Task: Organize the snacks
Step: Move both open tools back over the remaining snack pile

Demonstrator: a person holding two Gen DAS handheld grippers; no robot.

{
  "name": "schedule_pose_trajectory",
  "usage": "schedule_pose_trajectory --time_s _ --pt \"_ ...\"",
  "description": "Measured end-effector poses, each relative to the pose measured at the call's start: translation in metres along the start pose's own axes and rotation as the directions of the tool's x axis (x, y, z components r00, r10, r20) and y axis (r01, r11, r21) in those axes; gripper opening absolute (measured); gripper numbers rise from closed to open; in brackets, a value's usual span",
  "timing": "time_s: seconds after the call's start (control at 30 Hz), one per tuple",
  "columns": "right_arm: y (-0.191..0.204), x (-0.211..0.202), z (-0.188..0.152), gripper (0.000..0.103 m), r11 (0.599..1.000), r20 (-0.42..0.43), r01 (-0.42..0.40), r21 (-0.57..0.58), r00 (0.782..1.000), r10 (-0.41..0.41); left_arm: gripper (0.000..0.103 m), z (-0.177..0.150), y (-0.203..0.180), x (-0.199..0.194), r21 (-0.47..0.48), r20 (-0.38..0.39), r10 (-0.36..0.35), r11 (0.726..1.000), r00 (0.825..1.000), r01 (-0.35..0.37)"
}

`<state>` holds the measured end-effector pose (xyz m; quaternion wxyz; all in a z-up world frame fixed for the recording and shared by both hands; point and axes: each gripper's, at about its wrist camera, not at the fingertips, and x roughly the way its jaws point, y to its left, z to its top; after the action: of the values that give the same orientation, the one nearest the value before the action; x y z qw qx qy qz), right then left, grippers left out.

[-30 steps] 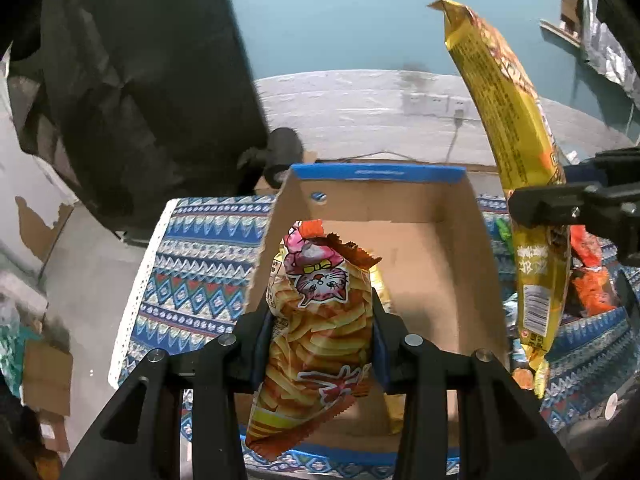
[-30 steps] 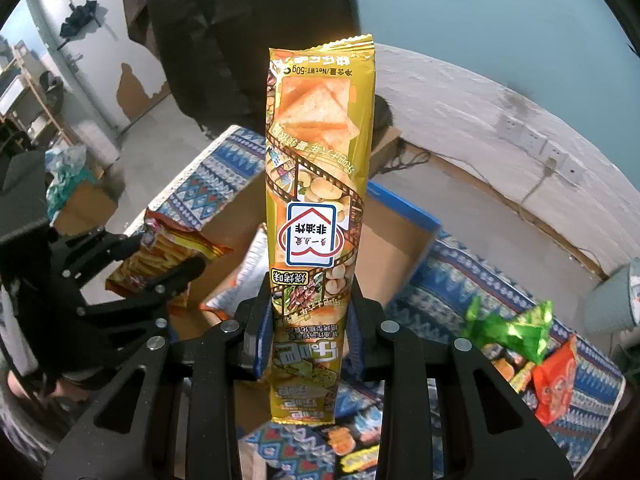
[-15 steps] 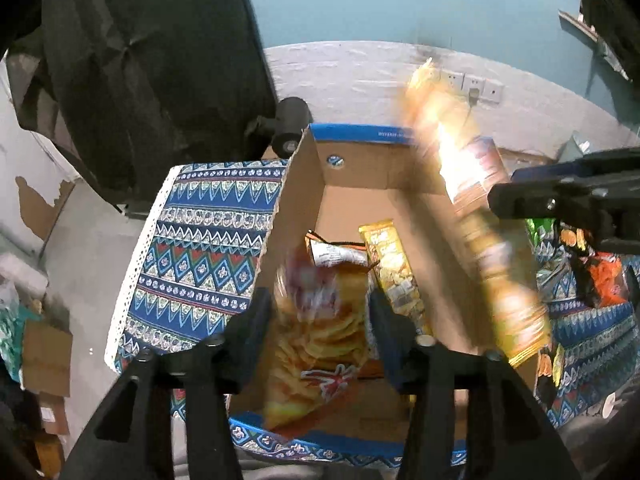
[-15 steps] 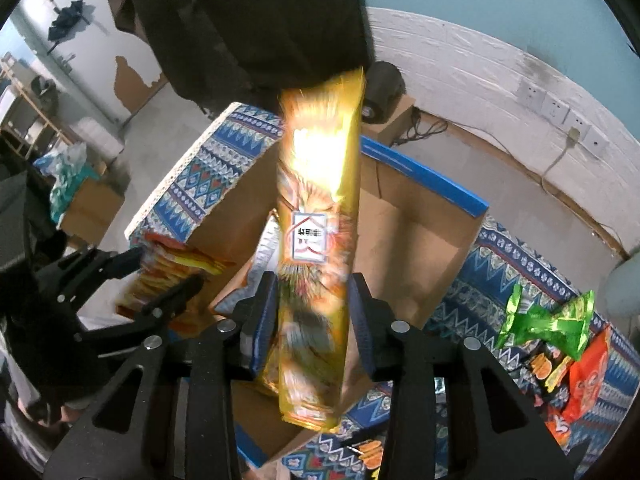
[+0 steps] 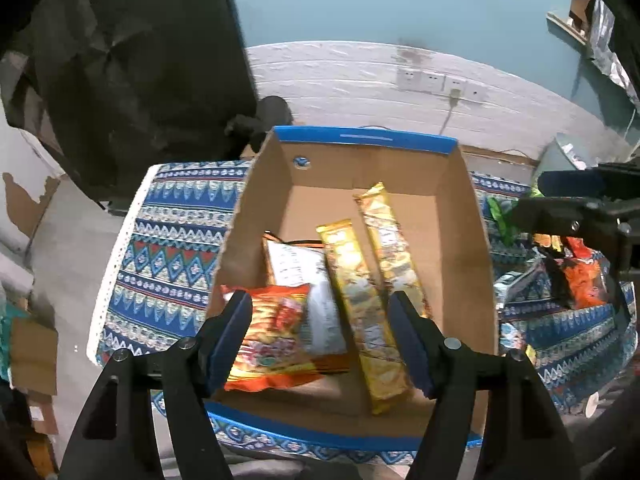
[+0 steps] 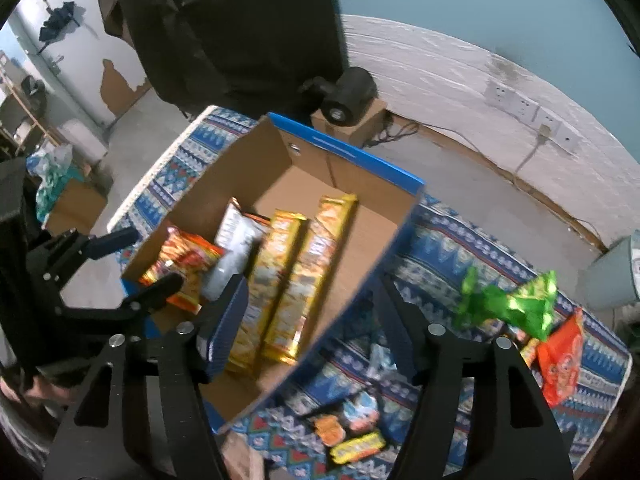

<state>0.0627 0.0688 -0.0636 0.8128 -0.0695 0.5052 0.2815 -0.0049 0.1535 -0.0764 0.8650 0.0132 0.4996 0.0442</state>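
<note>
Below left gripper [image 5: 320, 344]: boxed snacks [image 5: 360, 292].

No legible text anywhere. Print on the two yellow packets [image 5: 372, 304] and orange bag [image 5: 276, 336] inside the cardboard box [image 5: 360, 142] blurred; white bag's [image 5: 304, 276] lettering too small to read.

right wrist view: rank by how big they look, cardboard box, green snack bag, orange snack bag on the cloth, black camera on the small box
1. cardboard box, by far the largest.
2. green snack bag and orange snack bag: look about alike, so no ranking between them.
3. black camera: looks smallest, but it sits farther back, so that is unsure.
</note>
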Motion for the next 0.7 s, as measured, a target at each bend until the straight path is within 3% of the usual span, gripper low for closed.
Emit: schedule_pose_trajectory --time_s 0.23,0.7 --pt "-0.034 -0.014 -0.025 0.071 0.999 -0.006 0.026 0.036 1.0 -0.026 0.072 0.001 -0.027 -0.003 0.024 -0.017 -0.036 0.999 0.999 0.036" --pt "-0.084 -0.027 -0.08 0.074 0.995 -0.047 0.062 0.079 0.997 -0.058 0.072 -0.011 -0.097 -0.002 0.159 -0.078 -0.118 0.979 0.99 0.13"
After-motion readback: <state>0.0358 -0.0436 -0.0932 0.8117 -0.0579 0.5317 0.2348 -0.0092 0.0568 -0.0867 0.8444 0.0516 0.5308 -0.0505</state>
